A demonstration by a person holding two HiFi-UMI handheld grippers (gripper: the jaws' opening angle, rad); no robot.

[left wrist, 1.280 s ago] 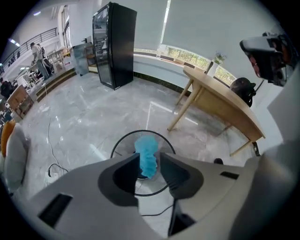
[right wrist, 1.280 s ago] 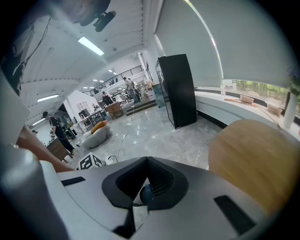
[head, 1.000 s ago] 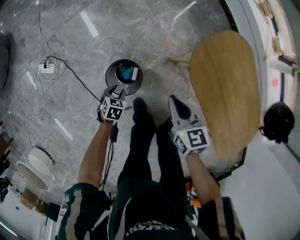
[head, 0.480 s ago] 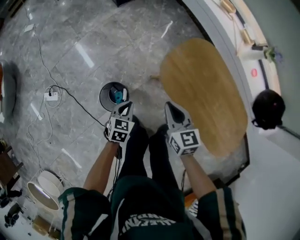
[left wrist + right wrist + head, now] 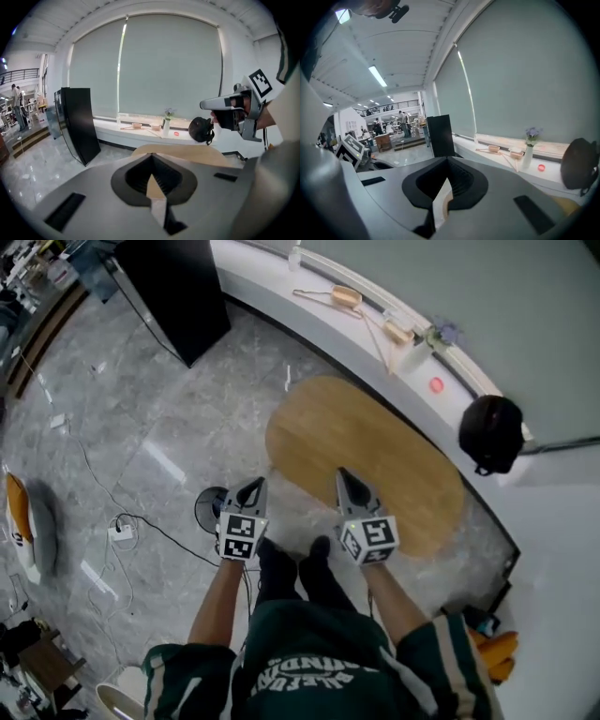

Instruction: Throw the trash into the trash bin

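Note:
The dark round trash bin [image 5: 203, 509] stands on the grey marble floor, mostly hidden behind my left gripper [image 5: 252, 487]; its contents are out of sight. My left gripper [image 5: 152, 158] is raised and points toward the oval wooden table [image 5: 366, 460]. Its jaws have just been closing and now meet with nothing between them. My right gripper [image 5: 348, 478] is held level beside it at the table's near edge, jaws together and empty. From its own camera the right gripper [image 5: 448, 161] faces the window ledge. No trash is in either gripper.
The person's legs and shoes [image 5: 292, 563] stand between the grippers. A power strip with cables [image 5: 122, 532] lies on the floor to the left. A tall black panel [image 5: 173, 296] stands at the back. A white ledge [image 5: 281, 282] carries bowls and a vase, beside a black helmet-like object [image 5: 491, 432].
Both grippers have risen from above the bin toward the table. The left jaws, open over the bin before, are now closed. The head view has swung up, showing the ledge and black panel.

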